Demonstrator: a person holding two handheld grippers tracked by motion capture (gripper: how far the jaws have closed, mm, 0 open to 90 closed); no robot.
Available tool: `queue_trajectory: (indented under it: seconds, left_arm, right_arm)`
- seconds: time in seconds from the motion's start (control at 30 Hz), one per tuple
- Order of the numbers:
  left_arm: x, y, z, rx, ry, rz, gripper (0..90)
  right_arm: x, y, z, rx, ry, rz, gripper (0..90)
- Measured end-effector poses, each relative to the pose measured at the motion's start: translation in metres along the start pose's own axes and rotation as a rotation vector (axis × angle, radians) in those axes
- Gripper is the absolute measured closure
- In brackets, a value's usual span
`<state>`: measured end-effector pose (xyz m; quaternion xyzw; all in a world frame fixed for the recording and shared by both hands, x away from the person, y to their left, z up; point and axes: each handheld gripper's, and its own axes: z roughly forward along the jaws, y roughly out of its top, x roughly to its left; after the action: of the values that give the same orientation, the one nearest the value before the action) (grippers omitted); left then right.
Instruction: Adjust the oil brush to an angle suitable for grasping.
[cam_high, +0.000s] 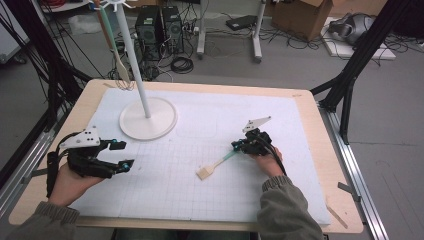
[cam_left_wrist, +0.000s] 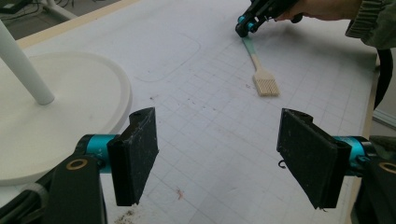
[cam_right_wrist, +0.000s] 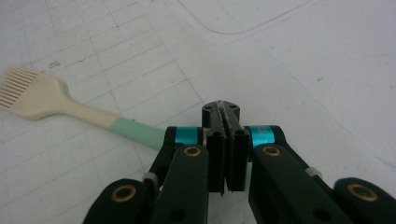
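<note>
Nearest the table's front edge, the left gripper (cam_high: 122, 155) rests on the white gridded mat (cam_high: 165, 190) with its jaws standing apart and nothing between them. Across the mat, the right gripper (cam_high: 235, 146) has its jaws pressed together; whether they pinch the handle end of the pastry brush (cam_high: 216, 164) I cannot tell, as the green handle runs under them. That brush lies flat, its cream bristle head toward the front edge. Farther back stands a white stand (cam_high: 148, 117) on a round base, a spatula (cam_high: 115, 50) hanging beside its pole. Nothing lies between the grippers.
</note>
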<state>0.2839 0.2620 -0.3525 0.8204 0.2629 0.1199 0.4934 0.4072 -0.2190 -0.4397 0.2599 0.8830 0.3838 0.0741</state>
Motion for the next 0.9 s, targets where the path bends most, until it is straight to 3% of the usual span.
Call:
queue_trajectory:
  seconds: [0.43, 0.6, 0.77, 0.9]
  left_arm:
    - [-0.0044, -0.0010, 0.0002, -0.003, -0.003, 0.005, 29.1]
    - [-0.0054, -0.0021, 0.0002, -0.007, -0.004, 0.010, 29.0]
    - [-0.0056, -0.0049, 0.0036, -0.003, -0.018, 0.010, 28.9]
    - [-0.0071, -0.0091, 0.0066, 0.001, -0.020, 0.010, 28.9]
  right_arm:
    - [0.0045, 0.0004, -0.0062, 0.025, 0.033, -0.021, 89.5]
    - [-0.0015, -0.0011, -0.0026, 0.024, -0.050, -0.014, 89.5]
    - [-0.0037, -0.0026, -0.0014, 0.026, -0.058, 0.010, 89.8]
    - [-0.0031, -0.0025, -0.0028, 0.038, -0.055, -0.002, 90.0]
